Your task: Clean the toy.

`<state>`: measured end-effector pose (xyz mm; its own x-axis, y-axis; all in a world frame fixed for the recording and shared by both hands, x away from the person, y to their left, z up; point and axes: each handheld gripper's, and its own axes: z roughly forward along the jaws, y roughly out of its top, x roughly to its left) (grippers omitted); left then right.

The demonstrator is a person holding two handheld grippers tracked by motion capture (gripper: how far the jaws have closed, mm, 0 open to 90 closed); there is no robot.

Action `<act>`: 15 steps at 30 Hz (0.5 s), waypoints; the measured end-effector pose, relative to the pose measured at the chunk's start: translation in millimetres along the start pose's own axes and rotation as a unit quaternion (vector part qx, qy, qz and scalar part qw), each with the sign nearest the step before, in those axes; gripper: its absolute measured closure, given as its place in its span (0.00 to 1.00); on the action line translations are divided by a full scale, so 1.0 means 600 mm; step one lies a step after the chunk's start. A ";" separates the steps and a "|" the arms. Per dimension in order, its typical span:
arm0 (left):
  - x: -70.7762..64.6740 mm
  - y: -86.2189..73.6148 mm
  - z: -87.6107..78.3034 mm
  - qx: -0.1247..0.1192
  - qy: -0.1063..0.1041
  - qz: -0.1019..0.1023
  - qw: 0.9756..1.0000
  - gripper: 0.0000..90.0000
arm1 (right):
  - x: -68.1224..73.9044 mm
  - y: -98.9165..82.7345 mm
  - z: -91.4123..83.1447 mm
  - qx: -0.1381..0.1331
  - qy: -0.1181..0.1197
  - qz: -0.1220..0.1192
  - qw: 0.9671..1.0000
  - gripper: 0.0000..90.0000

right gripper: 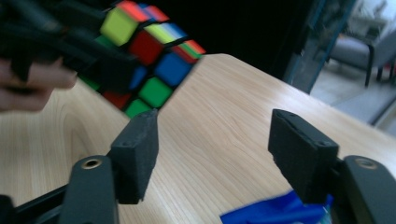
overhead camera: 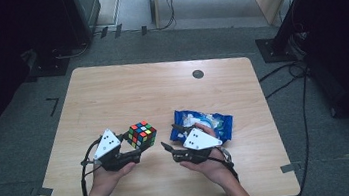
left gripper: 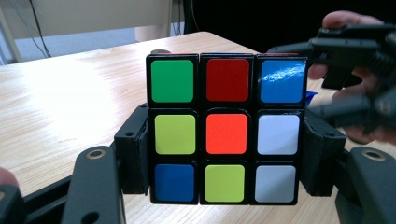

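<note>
left tool [left gripper: 226, 158] grips scrambled, multicoloured cube [left gripper: 226, 128]; right tool [right gripper: 224, 154] gapes empty.

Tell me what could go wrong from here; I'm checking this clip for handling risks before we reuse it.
1. The left gripper clamps the Rubik's cube only by its two lower side faces, lifted off the table; a twist or knock might pivot it loose.
2. The right gripper, jaws open with nothing between them, sits close beside the cube and could bump it.
3. The blue snack bag lies right under the right hand and may get dragged or crushed.
</note>
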<state>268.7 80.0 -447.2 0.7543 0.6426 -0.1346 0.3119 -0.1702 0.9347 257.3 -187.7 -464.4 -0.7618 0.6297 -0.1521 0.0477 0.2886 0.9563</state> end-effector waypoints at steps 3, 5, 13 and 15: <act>-0.001 0.004 0.001 0.007 -0.011 -0.005 1.000 0.38 | 0.018 -0.003 0.012 -0.006 -0.001 -0.048 0.999 0.31; -0.004 0.006 0.003 0.015 -0.019 -0.005 1.000 0.38 | 0.026 -0.004 0.016 -0.015 -0.006 -0.080 0.997 0.31; -0.013 0.008 0.014 0.047 -0.046 -0.015 0.998 0.38 | 0.061 -0.002 0.028 -0.010 -0.028 -0.188 0.982 0.25; -0.017 0.009 0.017 0.053 -0.054 -0.014 0.997 0.38 | 0.069 -0.003 0.032 -0.006 -0.035 -0.215 0.976 0.25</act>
<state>268.6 65.0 -444.3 0.8003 0.5649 -0.2010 0.3897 -0.2353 0.8904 237.8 -148.1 -477.3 -0.6638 0.5008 -0.5555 -0.2739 0.5284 0.8036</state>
